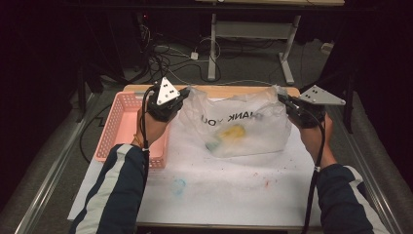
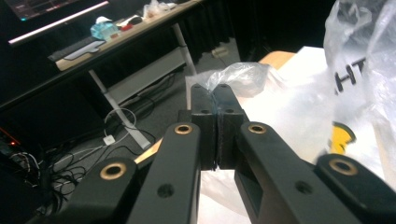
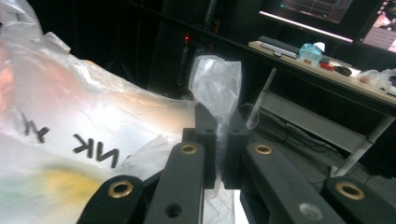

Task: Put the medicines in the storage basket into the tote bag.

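Two grippers are each pinching one handle of a clear plastic bag (image 1: 238, 124): the left gripper (image 1: 181, 100) is clamping the bag's left handle (image 2: 243, 77) with jaws pressed together on the film, and the right gripper (image 1: 287, 103) is doing the same with the right handle (image 3: 215, 86). The bag is standing on the white worktop (image 1: 219, 185), just beside a pink basket (image 1: 122, 122), with a yellow item (image 1: 233, 131) inside. The step in hand is probably stretching the bag's mouth apart; next, both grips are needing steady tension without tearing the thin film.
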`<action>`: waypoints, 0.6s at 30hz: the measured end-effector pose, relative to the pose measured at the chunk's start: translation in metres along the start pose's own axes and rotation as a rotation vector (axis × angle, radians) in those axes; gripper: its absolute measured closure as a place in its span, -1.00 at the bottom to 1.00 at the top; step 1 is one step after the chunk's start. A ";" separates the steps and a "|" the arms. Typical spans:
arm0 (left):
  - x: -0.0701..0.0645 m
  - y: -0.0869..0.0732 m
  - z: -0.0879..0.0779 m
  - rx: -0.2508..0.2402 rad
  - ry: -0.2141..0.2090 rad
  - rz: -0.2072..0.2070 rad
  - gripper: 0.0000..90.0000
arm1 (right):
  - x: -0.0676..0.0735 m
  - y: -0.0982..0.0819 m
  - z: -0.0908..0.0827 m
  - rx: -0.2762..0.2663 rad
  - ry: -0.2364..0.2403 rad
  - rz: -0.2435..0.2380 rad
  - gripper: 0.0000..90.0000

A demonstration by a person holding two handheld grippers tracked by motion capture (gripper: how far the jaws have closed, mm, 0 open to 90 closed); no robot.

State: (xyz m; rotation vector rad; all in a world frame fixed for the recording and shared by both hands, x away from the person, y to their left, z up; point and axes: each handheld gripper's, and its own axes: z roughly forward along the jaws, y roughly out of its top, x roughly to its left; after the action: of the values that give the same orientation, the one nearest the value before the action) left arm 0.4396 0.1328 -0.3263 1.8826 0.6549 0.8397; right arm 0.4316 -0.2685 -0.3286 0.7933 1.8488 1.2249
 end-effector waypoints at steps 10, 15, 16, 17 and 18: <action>0.004 0.015 0.015 0.013 0.022 -0.010 0.93 | -0.016 0.011 0.017 0.031 -0.056 0.023 1.00; 0.007 0.020 0.019 0.012 0.036 -0.021 0.93 | -0.019 0.016 0.020 0.031 -0.064 0.020 1.00; 0.008 0.021 0.019 0.007 0.039 -0.031 0.93 | -0.019 0.017 0.020 0.030 -0.068 0.025 1.00; 0.009 0.022 0.019 0.000 0.039 -0.042 0.93 | -0.020 0.018 0.021 0.029 -0.071 0.022 1.00; 0.009 0.023 0.019 -0.002 0.044 -0.044 0.93 | -0.020 0.019 0.021 0.027 -0.075 0.024 1.00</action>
State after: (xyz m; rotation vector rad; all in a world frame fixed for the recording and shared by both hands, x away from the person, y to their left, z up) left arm 0.4622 0.1199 -0.3086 1.8456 0.7194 0.8559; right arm 0.4618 -0.2690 -0.3110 0.8672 1.8026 1.1717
